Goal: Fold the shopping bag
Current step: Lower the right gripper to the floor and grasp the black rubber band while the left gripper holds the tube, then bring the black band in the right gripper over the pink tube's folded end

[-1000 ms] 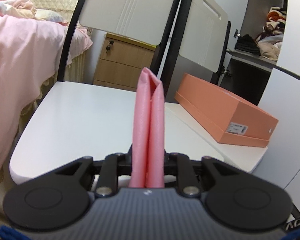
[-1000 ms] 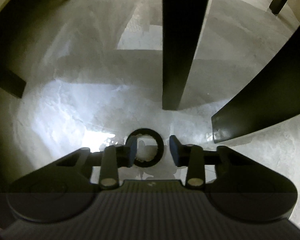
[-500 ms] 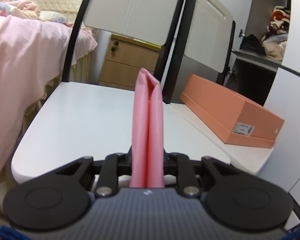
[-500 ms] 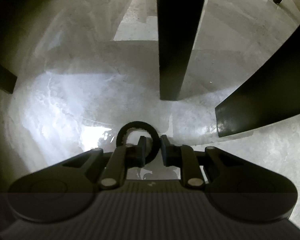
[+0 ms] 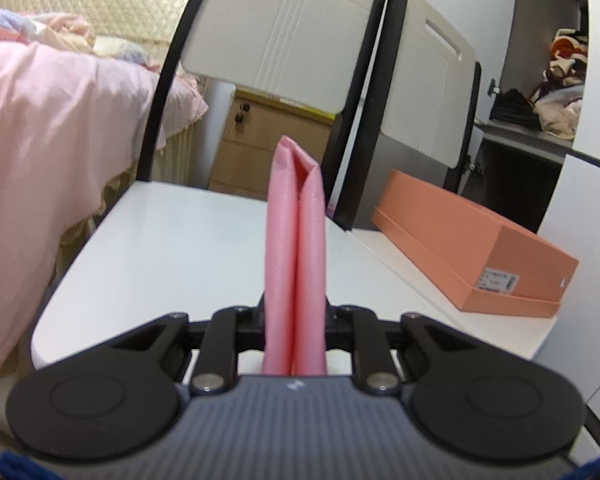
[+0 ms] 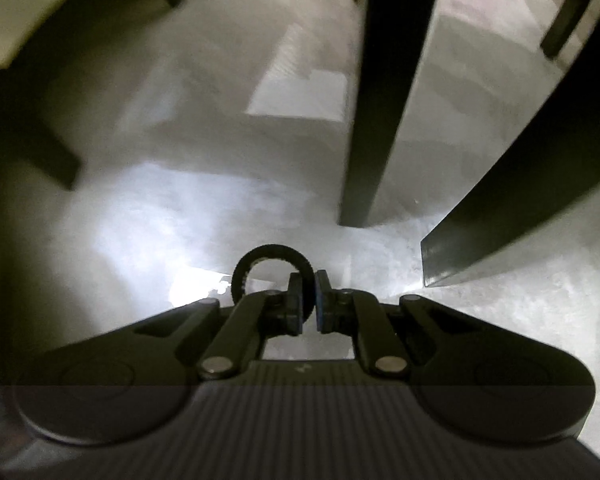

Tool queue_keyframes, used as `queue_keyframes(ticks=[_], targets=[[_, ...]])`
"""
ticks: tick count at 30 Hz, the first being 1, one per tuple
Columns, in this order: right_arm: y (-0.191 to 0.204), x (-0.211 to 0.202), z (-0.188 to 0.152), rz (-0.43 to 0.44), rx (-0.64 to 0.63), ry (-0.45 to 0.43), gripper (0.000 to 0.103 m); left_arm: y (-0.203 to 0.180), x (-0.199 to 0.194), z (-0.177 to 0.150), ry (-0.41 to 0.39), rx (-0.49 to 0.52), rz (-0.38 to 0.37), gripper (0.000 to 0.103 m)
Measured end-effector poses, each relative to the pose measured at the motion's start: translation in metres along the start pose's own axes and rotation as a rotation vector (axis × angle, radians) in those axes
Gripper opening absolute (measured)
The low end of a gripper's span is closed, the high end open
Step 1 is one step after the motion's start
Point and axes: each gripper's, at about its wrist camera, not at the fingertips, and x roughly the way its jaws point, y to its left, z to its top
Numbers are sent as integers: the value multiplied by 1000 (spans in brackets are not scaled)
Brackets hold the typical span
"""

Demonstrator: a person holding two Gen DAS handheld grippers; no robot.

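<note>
left gripper (image 5: 295, 316): I hold the folded pink shopping bag (image 5: 296, 240) pinched upright, over the white seat (image 5: 172, 240) | right gripper (image 6: 309, 307): jaws just closed on black ring (image 6: 274, 268) | advice: I'd keep both grips firm, lift slow.

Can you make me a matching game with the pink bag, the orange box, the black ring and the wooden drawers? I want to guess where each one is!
Things:
1. folded pink shopping bag
2. long orange cardboard box
3. small black ring
4. light wooden drawer cabinet

Places:
A. behind the white chair's backrest
B. pinched in the right gripper, above the grey floor
C. lying on a white chair seat
D. clamped upright in the left gripper

Pairs: 1-D, 2-C, 3-B, 4-A
</note>
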Motion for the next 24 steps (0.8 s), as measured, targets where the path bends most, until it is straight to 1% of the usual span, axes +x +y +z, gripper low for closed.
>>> queue_keyframes(ticks=[3,5,6,9,11,13,16,18,20,23,24], targets=[[14,-61,-2,52,-25,-68,9,-7,-6,1,-58,33,9,19],[23,-117,-4,68,-92,-152,9,-17,-15,3,-130,80,32,18],[28,-147,-5,71,-127,-205,9,-23,-19,5,-164,113,51,18],[38,-234,-3,70,-181,-367,9,-42,-31,13,-263,213,109,18],[38,-290,4,65,-186,-494,9,-54,-36,20,-310,282,155,18],[37,-342,15,49,-188,-632,9,-67,-39,29,-340,352,192,18],[45,-406,45,79,-199,-812,9,-85,-39,44,-366,462,246,18],[49,-449,64,100,-206,-931,9,-95,-37,49,-389,548,303,18],[62,-473,87,119,-245,-1026,9,-103,-34,48,-410,633,378,18],[80,-480,120,171,-266,-1084,9,-101,-20,36,-404,738,494,18],[87,-474,129,182,-272,-1084,9,-98,-15,31,-393,766,524,18]])
